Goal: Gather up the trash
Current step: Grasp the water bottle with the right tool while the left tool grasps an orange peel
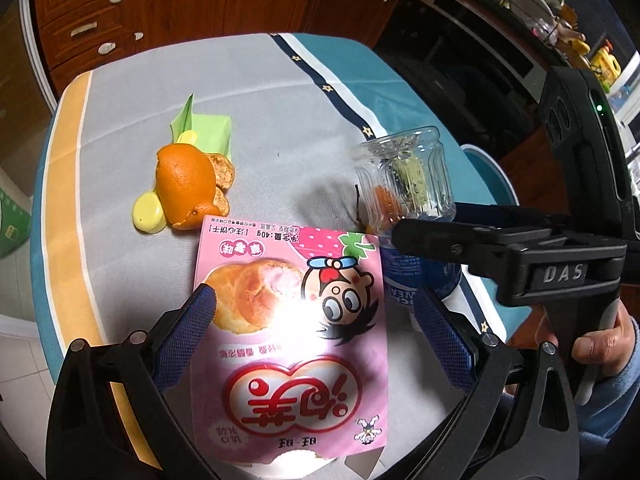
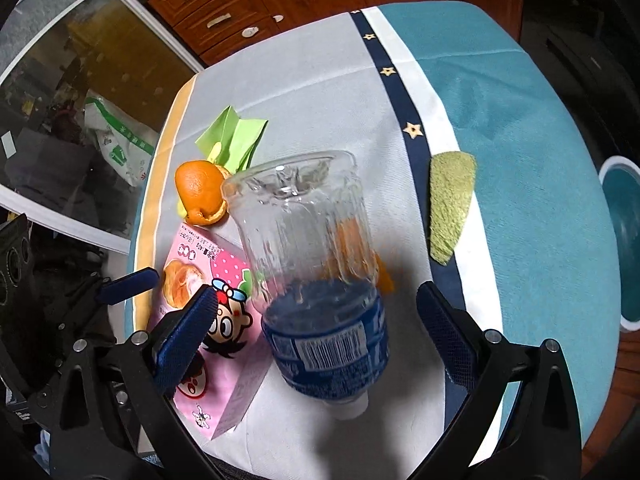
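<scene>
A pink snack box lies flat on the table between the open fingers of my left gripper. It also shows in the right wrist view. A clear plastic bottle with a blue label stands upside down on its cap between the open fingers of my right gripper; neither finger touches it. The bottle also shows in the left wrist view. Orange peel, yellow caps and a green folded paper lie beyond the box.
A green sponge piece lies on the tablecloth's white stripe. A teal bin stands past the table's right edge. Wooden drawers stand behind the table. A green-printed plastic bag is on the floor at the left.
</scene>
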The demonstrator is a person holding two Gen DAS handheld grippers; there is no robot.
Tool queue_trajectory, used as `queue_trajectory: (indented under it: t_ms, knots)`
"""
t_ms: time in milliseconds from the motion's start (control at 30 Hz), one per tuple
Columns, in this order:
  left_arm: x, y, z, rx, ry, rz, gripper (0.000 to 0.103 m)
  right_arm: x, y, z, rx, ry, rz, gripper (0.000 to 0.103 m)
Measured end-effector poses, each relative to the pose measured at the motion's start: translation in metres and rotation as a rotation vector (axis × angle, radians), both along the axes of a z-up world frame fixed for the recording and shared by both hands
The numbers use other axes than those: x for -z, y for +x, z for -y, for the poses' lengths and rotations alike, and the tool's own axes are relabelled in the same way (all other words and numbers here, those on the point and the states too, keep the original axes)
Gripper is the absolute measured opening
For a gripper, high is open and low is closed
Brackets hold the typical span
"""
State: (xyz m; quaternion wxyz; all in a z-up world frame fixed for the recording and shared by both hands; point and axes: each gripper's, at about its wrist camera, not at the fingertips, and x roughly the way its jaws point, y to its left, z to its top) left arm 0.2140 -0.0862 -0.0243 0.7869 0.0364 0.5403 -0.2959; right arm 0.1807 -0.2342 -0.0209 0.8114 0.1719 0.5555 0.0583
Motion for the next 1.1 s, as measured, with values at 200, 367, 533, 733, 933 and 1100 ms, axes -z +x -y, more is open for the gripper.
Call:
queue_trajectory:
  t_ms: [200, 367, 533, 733, 933, 1100]
  knots:
    - [0.002, 0.003, 0.010, 0.010, 0.007, -0.013, 0.099, 0.002, -0.002, 0.003, -0.008, 0.007, 0.009, 0.065]
    - [0.000, 0.005, 0.021, 0.024, 0.012, -0.010, 0.099, -0.020, -0.014, 0.027, 0.038, 0.046, 0.071, 0.065]
    - [0.000, 0.005, 0.047, 0.066, 0.016, -0.003, 0.099, -0.041, -0.028, 0.065, 0.114, 0.059, 0.124, 0.065]
    - [0.008, 0.004, 0.088, 0.141, 0.047, 0.014, 0.099, -0.039, -0.043, 0.103, 0.187, 0.082, 0.129, 0.065]
    - [0.022, 0.009, 0.116, 0.197, 0.107, 0.011, 0.099, -0.030, -0.051, 0.123, 0.210, 0.121, 0.122, 0.065]
    - [0.034, 0.012, 0.126, 0.202, 0.154, 0.005, 0.092, -0.025, -0.058, 0.136, 0.233, 0.159, 0.135, 0.065]
